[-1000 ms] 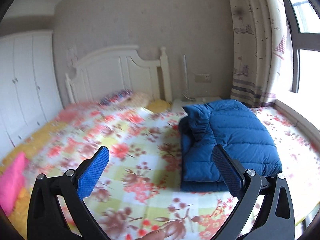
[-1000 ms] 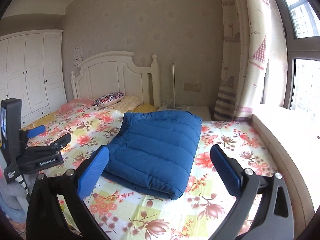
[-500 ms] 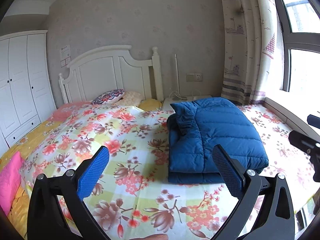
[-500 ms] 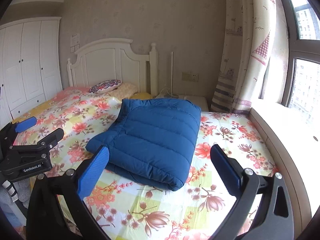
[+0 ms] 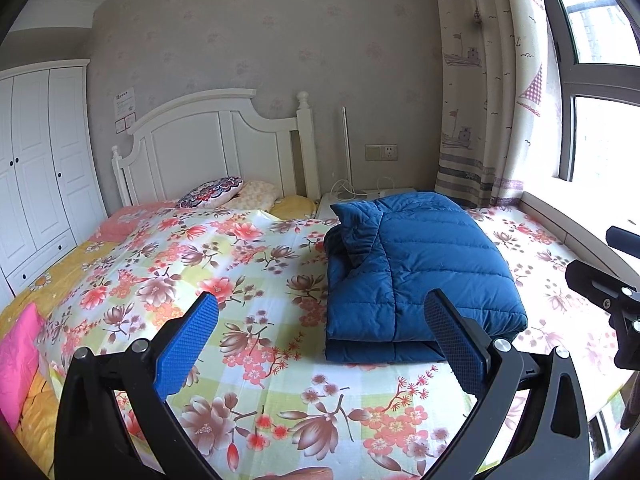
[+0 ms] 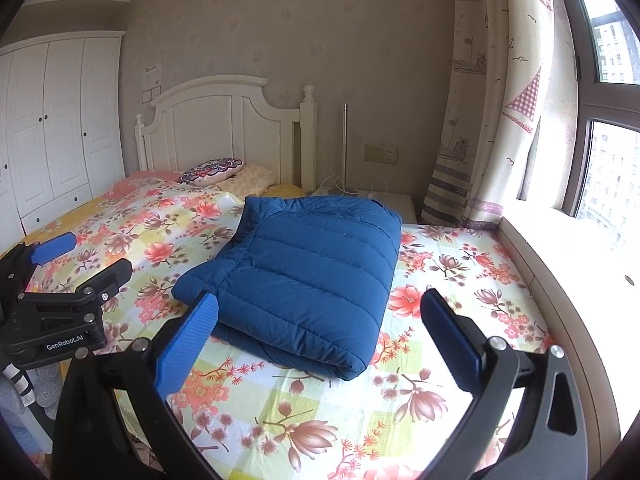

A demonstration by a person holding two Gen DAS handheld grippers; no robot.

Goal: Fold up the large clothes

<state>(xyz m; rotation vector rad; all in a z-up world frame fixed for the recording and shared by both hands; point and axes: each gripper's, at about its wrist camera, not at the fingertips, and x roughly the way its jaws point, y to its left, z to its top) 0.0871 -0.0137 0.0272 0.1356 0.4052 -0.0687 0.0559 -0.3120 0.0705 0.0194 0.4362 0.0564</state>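
Observation:
A blue quilted down jacket (image 5: pixel 416 264) lies folded into a thick rectangle on the floral bedspread (image 5: pixel 248 280); the right wrist view shows it (image 6: pixel 304 276) in the middle of the bed. My left gripper (image 5: pixel 320 324) hovers open over the bed's near edge, apart from the jacket, nothing between its blue pads. My right gripper (image 6: pixel 318 322) is open too, held back above the jacket's near end without touching it. Each gripper appears at the edge of the other's view: the right one (image 5: pixel 608 284) and the left one (image 6: pixel 60 280).
A white headboard (image 5: pixel 212 148) and pillows (image 5: pixel 224 196) are at the far end. A white wardrobe (image 5: pixel 36 184) stands on the left, a nightstand (image 6: pixel 384 200), curtain (image 5: pixel 492 100) and window sill (image 6: pixel 568 264) on the right. A pink cloth (image 5: pixel 16 360) lies at the bed's near left corner.
Both grippers have drawn back from the bed, so the folded jacket looks smaller and farther off. The jacket itself has not moved. Both grippers stayed open.

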